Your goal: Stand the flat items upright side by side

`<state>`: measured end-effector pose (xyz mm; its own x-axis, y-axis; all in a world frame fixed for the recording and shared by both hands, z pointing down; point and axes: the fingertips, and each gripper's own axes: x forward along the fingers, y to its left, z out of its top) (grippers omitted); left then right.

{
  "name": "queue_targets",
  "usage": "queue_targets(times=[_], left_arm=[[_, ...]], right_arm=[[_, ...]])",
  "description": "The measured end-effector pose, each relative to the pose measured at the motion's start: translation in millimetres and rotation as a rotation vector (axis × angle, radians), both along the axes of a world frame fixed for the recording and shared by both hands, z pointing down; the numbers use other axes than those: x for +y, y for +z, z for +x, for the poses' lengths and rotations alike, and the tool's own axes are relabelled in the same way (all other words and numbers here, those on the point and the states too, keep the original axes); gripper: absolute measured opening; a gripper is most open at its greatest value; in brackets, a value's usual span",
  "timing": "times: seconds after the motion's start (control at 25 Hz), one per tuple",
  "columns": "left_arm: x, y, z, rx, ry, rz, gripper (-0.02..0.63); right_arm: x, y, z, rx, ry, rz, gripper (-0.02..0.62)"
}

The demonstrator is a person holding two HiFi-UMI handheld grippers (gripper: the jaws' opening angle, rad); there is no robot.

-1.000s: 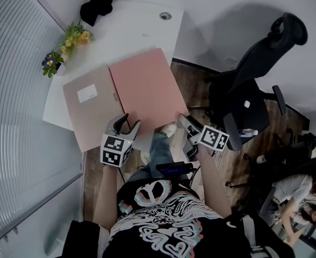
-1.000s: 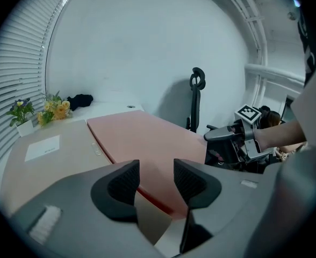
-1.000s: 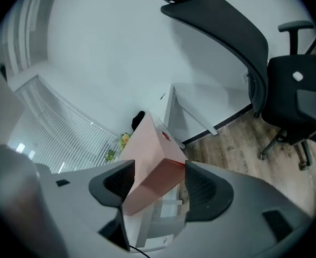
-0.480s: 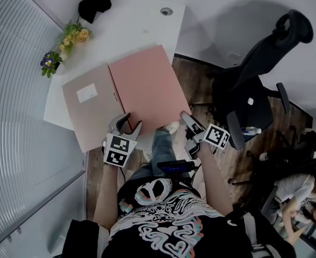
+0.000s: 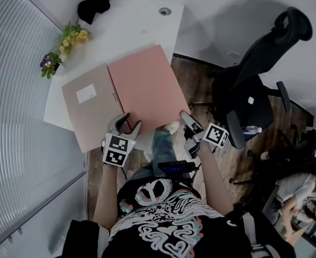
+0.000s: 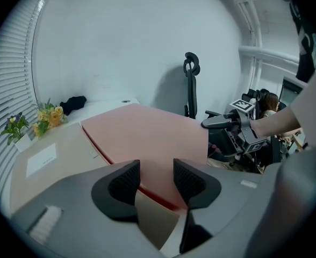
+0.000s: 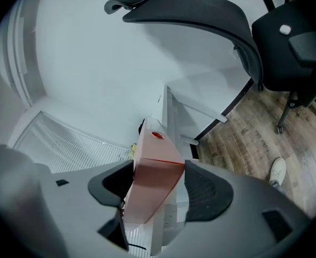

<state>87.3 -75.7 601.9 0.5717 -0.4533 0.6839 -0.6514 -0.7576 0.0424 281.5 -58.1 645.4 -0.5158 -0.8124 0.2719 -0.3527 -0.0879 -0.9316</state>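
A pink folder (image 5: 144, 87) lies on the white table (image 5: 136, 31), its left edge over a tan folder (image 5: 88, 109) that carries a white label. The pink folder's front right corner juts past the table. My right gripper (image 5: 185, 125) is at that corner. In the right gripper view the pink folder (image 7: 155, 171) fills the gap of the right gripper (image 7: 158, 184), with both pads against its faces. My left gripper (image 5: 127, 123) hovers at the folders' near edge. The left gripper view shows the left gripper (image 6: 150, 181) with jaws apart over the pink folder (image 6: 147, 133), gripping nothing.
A black office chair (image 5: 255, 85) stands to the right of the table. A bunch of flowers (image 5: 66, 44) and a black cloth (image 5: 95, 5) sit at the table's far left. Window blinds run along the left. A seated person (image 5: 303, 198) is at the lower right.
The right gripper has rolled a little at the pink folder's corner. The left gripper and both folders have kept their places.
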Motion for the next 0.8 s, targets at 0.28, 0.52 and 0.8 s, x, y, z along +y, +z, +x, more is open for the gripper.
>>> queue_targets(times=[0.28, 0.52, 0.8], left_arm=[[0.2, -0.3, 0.5, 0.004, 0.001, -0.001, 0.192], [-0.5, -1.7, -0.1, 0.027, -0.013, -0.009, 0.192], [-1.7, -3.8, -0.9, 0.043, -0.018, -0.011, 0.192]], right_arm=[[1.7, -4.3, 2.6, 0.005, 0.022, -0.002, 0.29], [0.6, -12.9, 5.8, 0.029, 0.037, 0.012, 0.284], [1.5, -21.2, 8.9, 0.088, 0.044, 0.007, 0.282]])
